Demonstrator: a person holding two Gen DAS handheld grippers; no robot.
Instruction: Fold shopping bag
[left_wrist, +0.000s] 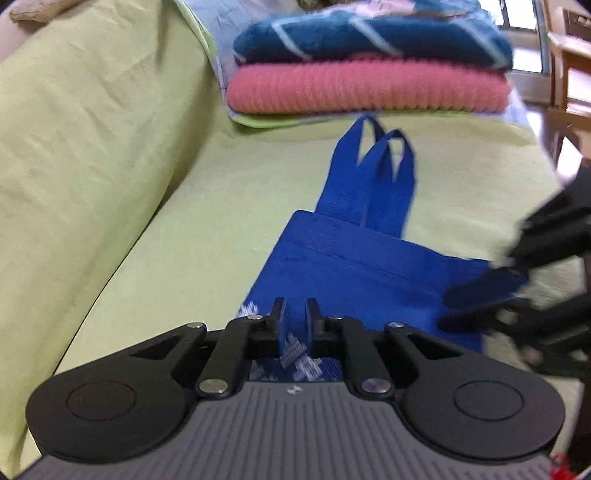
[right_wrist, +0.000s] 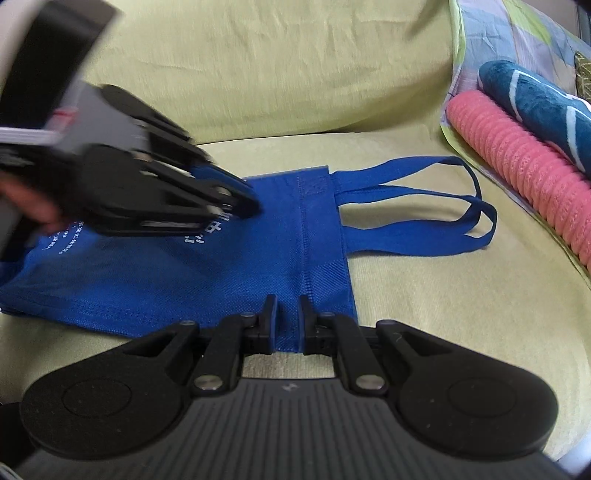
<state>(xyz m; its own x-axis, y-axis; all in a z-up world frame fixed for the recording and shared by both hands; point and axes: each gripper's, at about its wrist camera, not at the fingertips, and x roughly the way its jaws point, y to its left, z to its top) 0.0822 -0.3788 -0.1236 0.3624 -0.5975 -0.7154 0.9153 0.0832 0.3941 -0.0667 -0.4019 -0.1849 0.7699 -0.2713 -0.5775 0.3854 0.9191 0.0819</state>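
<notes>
In the right wrist view the shopping bag (right_wrist: 207, 269) lies flat across the middle of the sofa seat (right_wrist: 424, 295), its handles (right_wrist: 417, 206) stretching toward the right of the frame. At upper right a stack of folded towels (right_wrist: 524, 147) sits on the seat beyond the handles. The right tool (right_wrist: 287, 314) meets the bag's bottom edge at lower centre; the left tool (right_wrist: 236, 199) lies over the bag's upper left part.

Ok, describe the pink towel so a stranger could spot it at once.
Start from the green sofa seat where the blue shopping bag lies; beyond its handles sits a folded stack. The pink towel is the lower piece, ribbed and plain, under the dark teal towel with pale stripes.
</notes>
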